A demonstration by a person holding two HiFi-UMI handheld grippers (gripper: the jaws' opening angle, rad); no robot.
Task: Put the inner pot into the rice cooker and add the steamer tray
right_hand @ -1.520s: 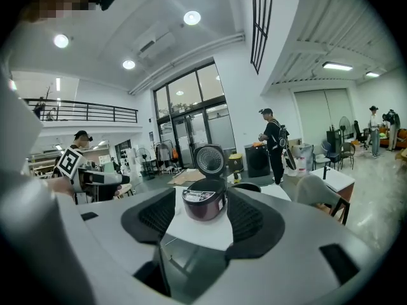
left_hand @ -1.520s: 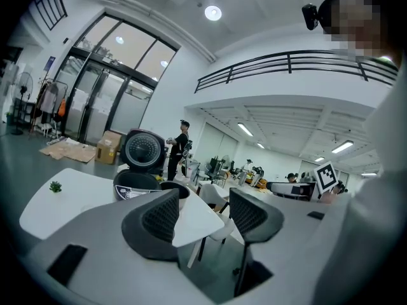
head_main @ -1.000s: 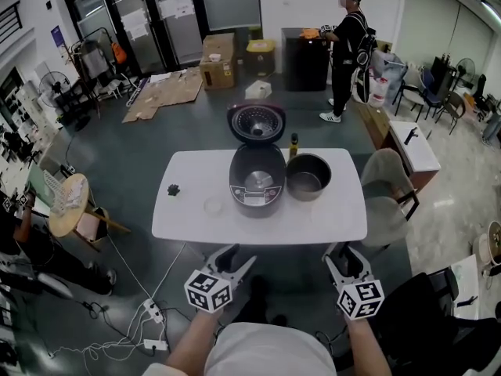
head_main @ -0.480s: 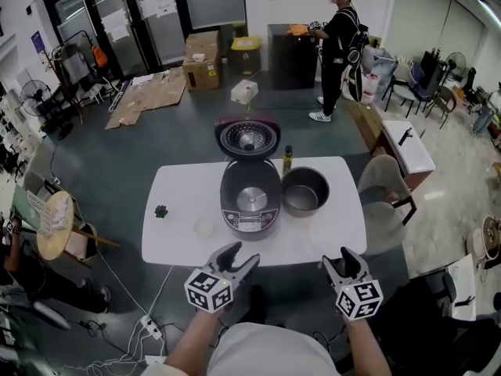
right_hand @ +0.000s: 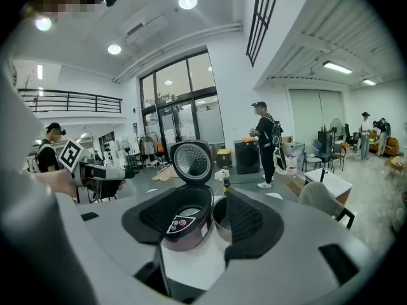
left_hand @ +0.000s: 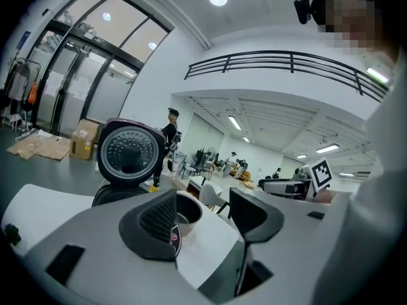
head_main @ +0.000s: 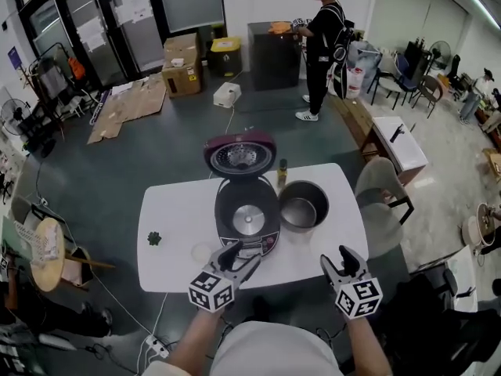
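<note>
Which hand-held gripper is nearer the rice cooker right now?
Left. In the head view the left hand-held gripper is right at the front panel of the rice cooker. The right hand-held gripper is off to the right, in front of the inner pot.

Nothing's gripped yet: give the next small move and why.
Probably ease the right gripper forward to the round grey metal inner pot: its jaws stand apart, empty, and the pot sits beside, not in, the open maroon rice cooker.

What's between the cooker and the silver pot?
A small bottle stands at the back of the gap between cooker and pot, shown in the head view.
</note>
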